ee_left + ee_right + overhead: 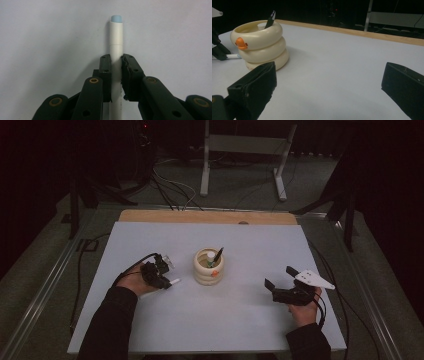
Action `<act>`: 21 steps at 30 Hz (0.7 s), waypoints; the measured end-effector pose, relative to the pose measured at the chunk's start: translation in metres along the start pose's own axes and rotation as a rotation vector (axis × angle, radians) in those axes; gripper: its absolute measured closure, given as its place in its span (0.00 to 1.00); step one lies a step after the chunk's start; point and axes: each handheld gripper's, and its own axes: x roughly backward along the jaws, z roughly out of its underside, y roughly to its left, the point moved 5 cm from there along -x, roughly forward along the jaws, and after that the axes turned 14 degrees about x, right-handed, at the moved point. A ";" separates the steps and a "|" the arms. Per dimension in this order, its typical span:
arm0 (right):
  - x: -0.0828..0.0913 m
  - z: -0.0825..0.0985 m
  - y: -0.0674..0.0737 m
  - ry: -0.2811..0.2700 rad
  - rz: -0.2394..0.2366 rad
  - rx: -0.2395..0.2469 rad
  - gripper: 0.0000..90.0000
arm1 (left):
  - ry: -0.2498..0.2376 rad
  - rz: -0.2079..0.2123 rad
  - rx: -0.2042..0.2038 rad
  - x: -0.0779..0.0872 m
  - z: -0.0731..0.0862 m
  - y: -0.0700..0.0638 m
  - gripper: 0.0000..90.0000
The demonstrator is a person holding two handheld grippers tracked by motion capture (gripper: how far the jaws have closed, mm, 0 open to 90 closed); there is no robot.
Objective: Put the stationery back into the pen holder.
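Note:
A white marker (116,37) with a pale blue end lies along the table, and my left gripper (116,60) is shut on its barrel. In the high view that left gripper (161,279) is left of a cream ringed pen holder (208,267) with an orange beak. The marker's end (174,282) pokes out toward the holder. A black pen (218,254) and a white-capped one stand in the holder (262,47). My right gripper (278,276) rests on the table to the holder's right. Its jaws (328,72) stand wide open with nothing between them.
The white table top (250,320) has a wooden strip (207,216) along its far edge. Beyond it are a metal stand (245,150) and cables on the dark floor. Metal rails run along both sides of the table.

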 end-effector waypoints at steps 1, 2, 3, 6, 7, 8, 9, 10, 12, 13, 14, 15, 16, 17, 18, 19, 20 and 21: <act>0.000 0.000 0.000 0.000 0.000 0.000 0.00 | -0.007 -0.003 0.005 0.001 0.000 0.001 0.89; 0.000 0.000 0.000 0.000 0.000 0.000 0.00 | -0.019 -0.006 0.017 0.003 0.000 0.002 0.89; 0.000 0.000 0.000 0.001 0.000 0.000 0.00 | -0.030 -0.002 0.023 0.004 0.000 0.003 0.89; -0.001 0.000 0.000 0.001 -0.001 0.000 0.00 | -0.064 0.000 0.040 0.010 0.000 0.005 0.89; -0.001 0.000 0.000 0.002 -0.001 0.001 0.00 | -0.073 0.003 0.045 0.012 -0.001 0.006 0.89; -0.001 0.000 0.000 0.003 -0.002 0.003 0.00 | -0.081 -0.002 0.046 0.014 -0.001 0.006 0.89; -0.001 0.000 0.000 0.003 -0.002 0.003 0.00 | -0.093 -0.002 0.054 0.015 -0.001 0.006 0.89; -0.001 0.000 0.000 0.003 -0.002 0.003 0.00 | -0.101 0.001 0.056 0.017 -0.002 0.006 0.89; -0.001 0.000 0.000 0.003 -0.002 0.003 0.00 | -0.120 -0.005 0.064 0.020 -0.003 0.008 0.89; -0.001 0.000 0.000 0.003 -0.002 0.003 0.00 | -0.128 -0.003 0.071 0.021 -0.003 0.008 0.89; -0.001 0.001 0.000 0.004 -0.002 0.003 0.00 | -0.135 -0.007 0.072 0.023 -0.003 0.009 0.89; -0.001 0.000 0.000 0.004 -0.002 0.003 0.00 | -0.143 -0.013 0.074 0.024 -0.004 0.009 0.89; -0.001 0.000 0.000 0.003 -0.002 0.003 0.00 | -0.152 -0.008 0.080 0.025 -0.004 0.009 0.89; -0.001 0.000 0.000 0.003 -0.002 0.003 0.00 | -0.161 -0.012 0.079 0.027 -0.004 0.009 0.89; -0.001 0.001 0.000 0.003 -0.002 0.003 0.00 | -0.171 -0.017 0.082 0.028 -0.005 0.009 0.89; -0.001 0.001 0.000 0.003 -0.002 0.003 0.00 | -0.171 -0.017 0.082 0.028 -0.005 0.009 0.89; -0.001 0.001 0.000 0.004 -0.002 0.004 0.00 | -0.186 -0.017 0.086 0.031 -0.006 0.009 0.89; -0.001 0.000 0.000 0.003 -0.001 0.003 0.00 | -0.197 -0.022 0.088 0.032 -0.007 0.009 0.89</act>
